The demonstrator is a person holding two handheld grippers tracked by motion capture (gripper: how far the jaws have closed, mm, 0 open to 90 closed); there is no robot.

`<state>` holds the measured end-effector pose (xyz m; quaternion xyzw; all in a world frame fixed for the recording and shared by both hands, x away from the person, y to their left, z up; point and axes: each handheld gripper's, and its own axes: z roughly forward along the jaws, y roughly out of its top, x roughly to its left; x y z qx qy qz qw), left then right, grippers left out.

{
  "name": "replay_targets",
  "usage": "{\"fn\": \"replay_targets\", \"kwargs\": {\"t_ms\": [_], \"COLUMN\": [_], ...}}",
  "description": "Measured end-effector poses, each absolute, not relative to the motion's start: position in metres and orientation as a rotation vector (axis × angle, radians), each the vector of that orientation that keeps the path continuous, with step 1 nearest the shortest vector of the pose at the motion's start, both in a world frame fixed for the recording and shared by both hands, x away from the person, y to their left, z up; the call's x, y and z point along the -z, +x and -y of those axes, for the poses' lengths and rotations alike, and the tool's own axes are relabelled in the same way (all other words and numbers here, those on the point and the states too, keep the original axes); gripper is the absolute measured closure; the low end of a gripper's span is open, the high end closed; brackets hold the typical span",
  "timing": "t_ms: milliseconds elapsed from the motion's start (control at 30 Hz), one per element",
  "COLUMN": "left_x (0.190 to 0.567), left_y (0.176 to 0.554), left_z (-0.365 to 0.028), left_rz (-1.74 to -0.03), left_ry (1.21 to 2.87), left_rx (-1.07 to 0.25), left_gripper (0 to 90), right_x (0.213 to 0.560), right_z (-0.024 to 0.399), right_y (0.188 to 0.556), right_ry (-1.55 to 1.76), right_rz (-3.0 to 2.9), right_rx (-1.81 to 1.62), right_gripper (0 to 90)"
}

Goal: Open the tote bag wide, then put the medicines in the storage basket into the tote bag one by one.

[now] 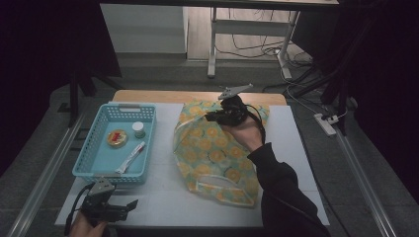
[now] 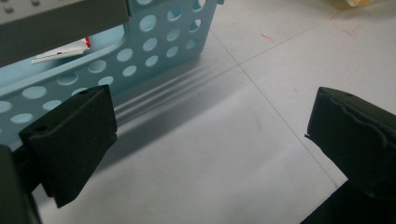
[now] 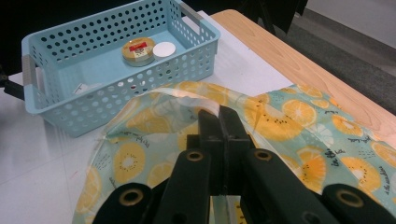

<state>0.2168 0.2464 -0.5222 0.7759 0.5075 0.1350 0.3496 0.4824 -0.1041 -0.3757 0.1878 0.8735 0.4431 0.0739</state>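
Right gripper (image 3: 219, 116) fingers pinch fruit-print bag (image 3: 299, 126), lettering too small to read.

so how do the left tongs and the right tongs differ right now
The left tongs stand wide open with nothing between the jaws; the right tongs are shut on the rim of the fruit-print bag. The left tongs sit low at the table's near edge beside the blue basket; the right tongs are over the bag's far end. Both have black jaws and a grey plate on top.

Script on bag (image 3: 327, 154), perhaps illegible.
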Motion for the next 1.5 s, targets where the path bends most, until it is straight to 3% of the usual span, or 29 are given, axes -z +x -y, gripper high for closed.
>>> {"fn": "replay_targets", "kwargs": {"t_ms": [367, 867, 1500], "left_x": [0.522, 0.524, 0.520], "left_y": [0.216, 0.220, 0.217], "left_z": [-0.248, -0.261, -0.265], "left_rz": [-1.324, -1.323, -1.338], "left_ry": [1.986, 1.906, 1.876], "left_rx": [-0.353, -0.219, -0.212], "left_gripper": [1.1, 0.5, 1.9], "right_x": [0.377, 0.380, 0.382], "right_z": [0.104, 0.104, 0.107], "right_y": [0.483, 0.484, 0.484], "right_ry": [0.572, 0.571, 0.573], "right_rz": [-2.625, -2.630, -2.626], "right_rx": [-1.320, -1.322, -1.323], "right_gripper": [90.0, 90.0, 90.0]}}
